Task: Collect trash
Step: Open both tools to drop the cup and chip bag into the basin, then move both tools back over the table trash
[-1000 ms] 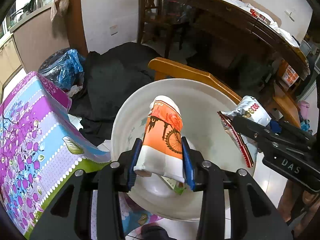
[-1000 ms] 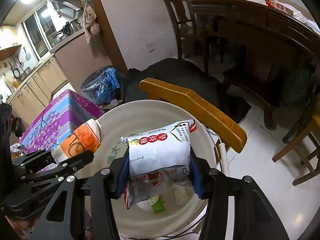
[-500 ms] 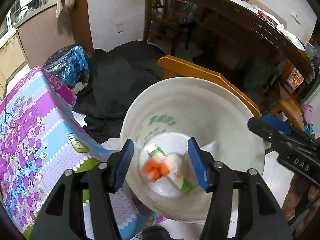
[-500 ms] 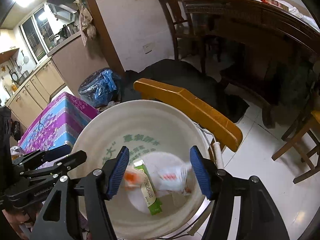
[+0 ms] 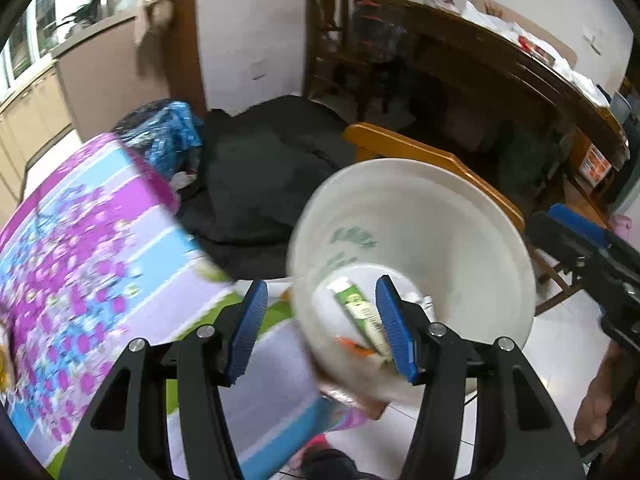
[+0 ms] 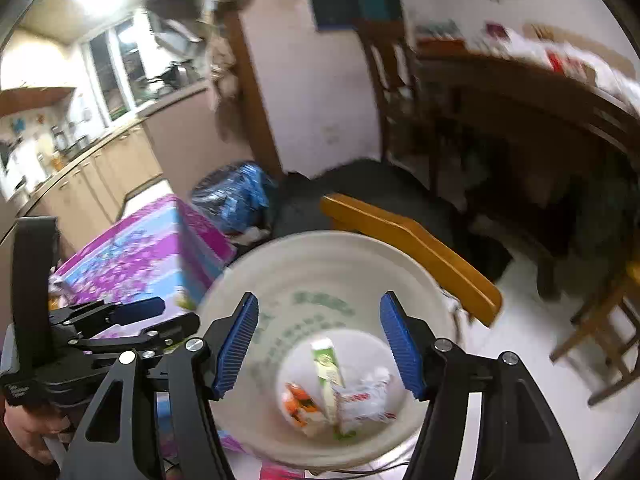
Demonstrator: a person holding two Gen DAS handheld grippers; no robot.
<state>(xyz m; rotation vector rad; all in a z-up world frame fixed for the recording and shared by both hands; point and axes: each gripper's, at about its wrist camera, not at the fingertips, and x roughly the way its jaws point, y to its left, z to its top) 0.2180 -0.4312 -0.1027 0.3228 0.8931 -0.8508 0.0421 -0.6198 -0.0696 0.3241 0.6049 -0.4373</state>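
Both tools, left tool (image 5: 320,326) and right tool (image 6: 318,346), stand open and empty over the white bucket (image 6: 256,276). The cup (image 6: 298,400), carton (image 6: 326,364) and wrapper (image 6: 366,396) lie at its bottom, low in the frame, apparently dropped in as collected trash.

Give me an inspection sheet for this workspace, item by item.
Surface: table under a floral cloth, partly visible.
Job's things: white bucket holds an orange cup, a green carton and a white snack bag.
Clutter: blue plastic bag and dark cloth on the floor.
Grippers: left gripper and right gripper both open, empty.
Cables: thin cord under the bucket.
Surroundings: wooden chair, dark dining table, kitchen cabinets.
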